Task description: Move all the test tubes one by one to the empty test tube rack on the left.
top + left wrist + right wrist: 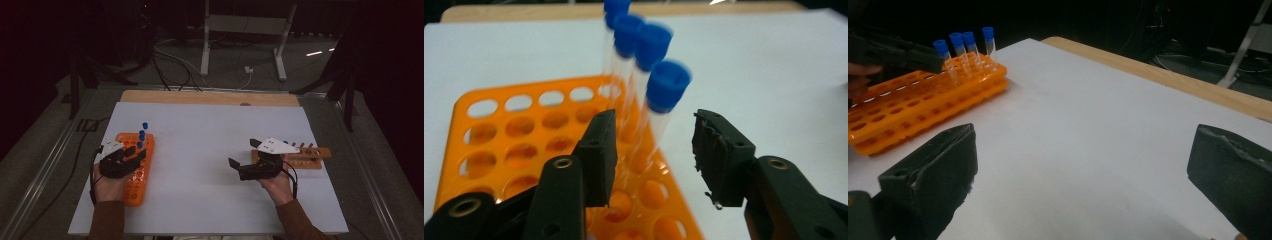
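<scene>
A white counter seen from above, with a person's two forearms entering from six o'clock, each hand holding one set of black tongs.

At nine o'clock on the counter lies one orange tube rack, a long tray of round holes. Its long axis runs from six o'clock toward twelve o'clock, leaning slightly to one o'clock. Four clear test tubes with blue caps stand in holes at its far end, in a row along the rack's right-hand edge. Each tube stands nearly upright, cap up, its long axis rising from the rack; in the left gripper view they lean a little toward one o'clock.

The left tongs sit over the middle of the rack, pointing toward the tubes. In the left gripper view the nearest tube stands between the two pads, which are apart and press on nothing; a gap shows on each side of the tube.

The right tongs rest at three o'clock, pointing toward nine o'clock across bare counter. Their pads are wide apart with nothing between them.

Just behind the right hand, at three o'clock, lies one wooden rack, its long axis running nine to three o'clock, with round holes on top.
</scene>
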A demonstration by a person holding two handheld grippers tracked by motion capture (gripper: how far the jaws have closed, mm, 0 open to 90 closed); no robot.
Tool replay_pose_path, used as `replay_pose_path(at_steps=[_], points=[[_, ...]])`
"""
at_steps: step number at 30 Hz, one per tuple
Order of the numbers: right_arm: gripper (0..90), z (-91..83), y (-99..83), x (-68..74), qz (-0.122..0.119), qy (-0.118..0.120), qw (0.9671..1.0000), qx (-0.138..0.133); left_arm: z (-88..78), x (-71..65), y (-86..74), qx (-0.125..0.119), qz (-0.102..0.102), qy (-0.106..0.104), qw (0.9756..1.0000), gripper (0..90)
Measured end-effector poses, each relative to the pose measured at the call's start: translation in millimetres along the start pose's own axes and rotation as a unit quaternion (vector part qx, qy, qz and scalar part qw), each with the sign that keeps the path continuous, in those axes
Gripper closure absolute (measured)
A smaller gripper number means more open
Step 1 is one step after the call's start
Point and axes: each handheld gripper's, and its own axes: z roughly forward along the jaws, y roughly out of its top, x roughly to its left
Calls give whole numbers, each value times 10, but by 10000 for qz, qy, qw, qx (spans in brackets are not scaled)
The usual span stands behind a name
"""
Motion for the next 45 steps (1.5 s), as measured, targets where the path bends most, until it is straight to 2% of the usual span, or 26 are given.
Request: replay_pose_path(at_steps=[2, 4, 6, 11, 16, 17, 18, 20, 22, 27, 35, 40, 45], points=[[0, -14, 0, -12, 1, -20, 10000, -5, -36, 18, 17, -120, -65, -167, 9998, 504], [0, -28, 0, -26, 3, -28, 10000, -16, -66, 18, 29, -251, -93, -248, 9993, 443], [0, -44, 0, -40, 0, -51, 10000, -22, -88, 9, 41, -350, -84, -373, 9987, 427], [0, -84, -9, -79, 3, -110, 9999, -20, -119, -72, 89, -557, -15, -465, 9974, 300], [0, -153, -2, -167, -59, -233, 9997, -11, -117, -154, 130, -572, 42, -574, 9967, 167], [0, -175, -3, -192, -38, -266, 9996, -9, -114, -170, 134, -576, 53, -586, 9966, 155], [0, -196, -5, -220, -30, -304, 9995, -24, -108, -185, 140, -579, 51, -587, 9966, 88], [0, -245, -9, -270, 22, -365, 9993, -62, -99, -210, 148, -575, 82, -656, 9962, 74], [0, -293, -15, -319, 80, -431, 9990, -101, -89, -238, 153, -562, 105, -688, 9960, 24], [0, -424, -17, -448, 219, -599, 9977, -247, -73, -296, 163, -568, 223, -739, 9954, 8], [0, -540, -11, -582, 378, -776, 9956, -372, -69, -385, 177, -673, 395, -771, 9940, 8], [24, -606, -31, -675, 313, -1084, 9932, -282, -89, -436, 187, -814, 493, -804, 9922, 8], [67, -636, -118, -761, 294, -1201, 9923, -88, -98, -483, 193, -914, 558, -876, 9904, 8]])
